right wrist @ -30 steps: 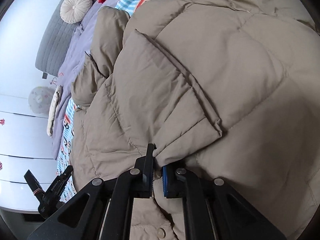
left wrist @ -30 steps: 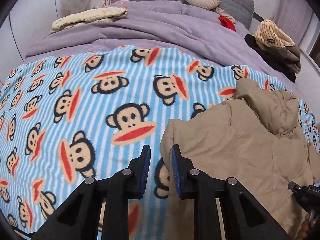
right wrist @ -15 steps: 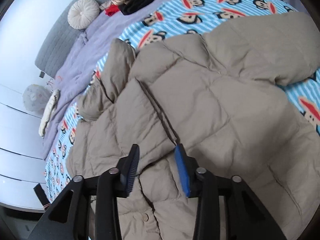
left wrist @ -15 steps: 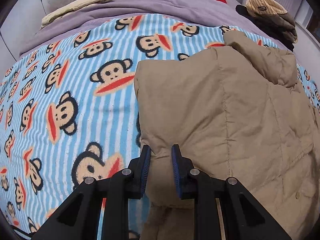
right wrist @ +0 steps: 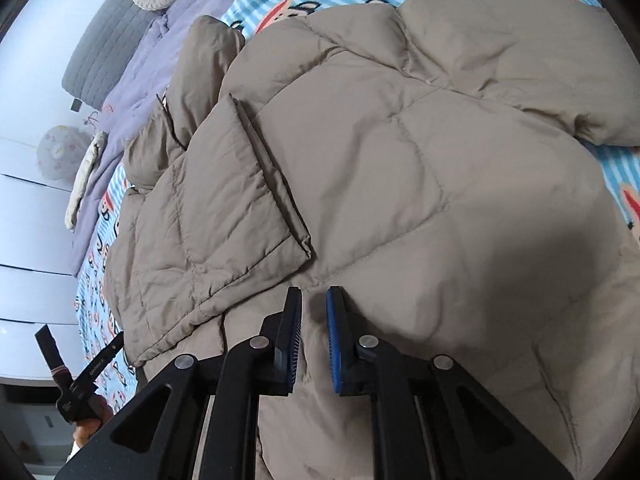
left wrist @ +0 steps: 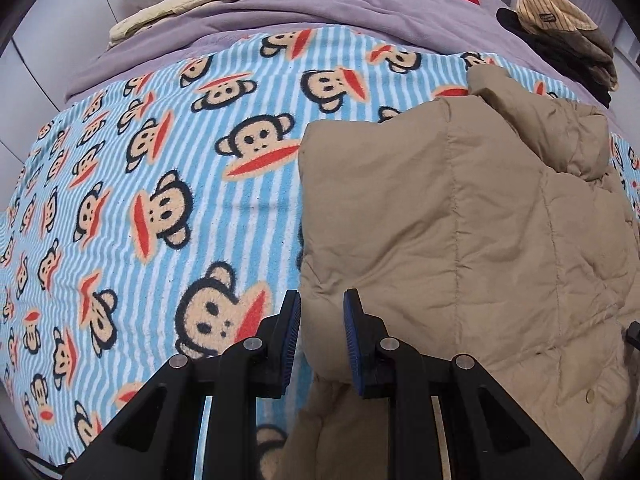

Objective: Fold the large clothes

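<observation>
Clutter lines the far edge of the bed in the left wrist view: a purple duvet (left wrist: 320,12) across the top, a cream folded cloth (left wrist: 180,4) at upper left and a heap of striped and dark clothes (left wrist: 560,28) at upper right, all well apart from the beige quilted puffer jacket (left wrist: 460,220) filling the right half over the blue-striped monkey-print blanket (left wrist: 160,200). The left gripper (left wrist: 322,336) at bottom centre holds a narrow gap with the jacket's edge fold between its pads. In the right wrist view the right gripper (right wrist: 314,336) has just narrowed to a slit, nothing pinched, above the jacket at bottom centre.

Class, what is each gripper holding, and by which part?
Left gripper: the jacket, by its side edge. Right gripper: shut, nothing visibly held.
</observation>
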A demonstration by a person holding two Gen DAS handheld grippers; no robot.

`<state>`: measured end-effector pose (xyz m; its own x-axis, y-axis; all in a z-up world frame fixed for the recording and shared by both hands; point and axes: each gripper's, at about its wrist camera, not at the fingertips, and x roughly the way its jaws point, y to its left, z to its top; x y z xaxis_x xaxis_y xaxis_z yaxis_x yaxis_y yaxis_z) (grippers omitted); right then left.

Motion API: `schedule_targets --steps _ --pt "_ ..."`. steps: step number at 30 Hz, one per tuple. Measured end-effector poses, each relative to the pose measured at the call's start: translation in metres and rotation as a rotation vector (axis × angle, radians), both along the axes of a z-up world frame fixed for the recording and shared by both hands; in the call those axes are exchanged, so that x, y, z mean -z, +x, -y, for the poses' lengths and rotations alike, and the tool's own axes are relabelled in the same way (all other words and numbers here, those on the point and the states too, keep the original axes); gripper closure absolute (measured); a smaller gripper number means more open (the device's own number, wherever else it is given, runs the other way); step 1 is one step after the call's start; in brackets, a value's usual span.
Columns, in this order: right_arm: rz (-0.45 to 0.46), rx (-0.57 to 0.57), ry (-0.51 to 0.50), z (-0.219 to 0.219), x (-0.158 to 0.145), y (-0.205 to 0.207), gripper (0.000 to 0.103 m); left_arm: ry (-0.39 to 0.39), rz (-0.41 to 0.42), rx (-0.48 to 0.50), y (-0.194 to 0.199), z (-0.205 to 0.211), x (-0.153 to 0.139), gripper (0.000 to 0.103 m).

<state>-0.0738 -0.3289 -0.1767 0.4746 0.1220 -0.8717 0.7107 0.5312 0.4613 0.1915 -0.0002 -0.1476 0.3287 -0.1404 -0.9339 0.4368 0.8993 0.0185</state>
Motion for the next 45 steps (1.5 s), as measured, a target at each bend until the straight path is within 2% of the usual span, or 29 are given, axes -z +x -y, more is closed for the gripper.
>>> schedule_targets --steps 2,9,10,11,12,13,14,16,19,22,24,27,31,35,41,45 --pt "0.008 0.001 0.015 0.002 -0.007 -0.009 0.086 -0.006 0.003 0.015 -0.014 0.007 -0.010 0.079" --pt "0.022 0.027 0.088 0.004 -0.015 -0.041 0.086 -0.033 0.019 0.091 -0.075 0.047 -0.042 0.079" --pt "0.021 0.033 0.094 0.003 -0.016 -0.045 0.085 -0.040 0.018 0.108 -0.083 0.054 -0.045 0.079" --pt "0.018 0.038 0.097 0.004 -0.016 -0.051 0.078 -0.040 0.017 0.122 -0.090 0.061 -0.048 0.076" --pt "0.017 0.043 0.099 0.006 -0.017 -0.058 0.071 -0.038 0.017 0.136 -0.096 0.068 -0.050 0.064" --pt "0.018 0.051 0.099 0.007 -0.018 -0.063 0.058 -0.042 0.022 0.148 -0.103 0.075 -0.053 0.023" --pt "0.020 0.060 0.099 0.009 -0.020 -0.070 0.052 -0.053 0.043 0.156 -0.110 0.080 -0.058 0.001" --pt "0.022 0.075 0.101 0.014 -0.022 -0.083 0.052 -0.067 0.086 0.189 -0.124 0.090 -0.066 0.001" --pt "0.023 0.099 0.106 0.022 -0.023 -0.097 0.052 -0.054 0.076 0.224 -0.136 0.107 -0.068 0.001" --pt "0.029 0.132 0.102 0.037 -0.023 -0.115 0.040 -0.047 0.049 0.237 -0.146 0.123 -0.066 0.001" --pt "0.044 0.162 0.104 0.047 -0.024 -0.127 0.036 -0.035 0.043 0.233 -0.150 0.132 -0.065 0.001" --pt "0.065 0.213 0.098 0.064 -0.025 -0.144 0.022 -0.017 0.034 0.230 -0.155 0.145 -0.061 0.001" --pt "0.090 0.291 0.085 0.091 -0.026 -0.168 0.018 -0.009 0.003 0.238 -0.160 0.160 -0.053 0.001" --pt "0.145 0.370 0.098 0.115 -0.023 -0.189 0.000 -0.002 -0.021 0.254 -0.166 0.176 -0.047 0.001" --pt "0.197 0.454 0.084 0.153 -0.018 -0.211 0.000 0.034 -0.041 0.268 -0.173 0.196 -0.039 0.001" --pt "0.218 0.489 0.139 0.180 -0.008 -0.219 0.000 0.052 -0.085 0.295 -0.177 0.210 -0.028 0.001"
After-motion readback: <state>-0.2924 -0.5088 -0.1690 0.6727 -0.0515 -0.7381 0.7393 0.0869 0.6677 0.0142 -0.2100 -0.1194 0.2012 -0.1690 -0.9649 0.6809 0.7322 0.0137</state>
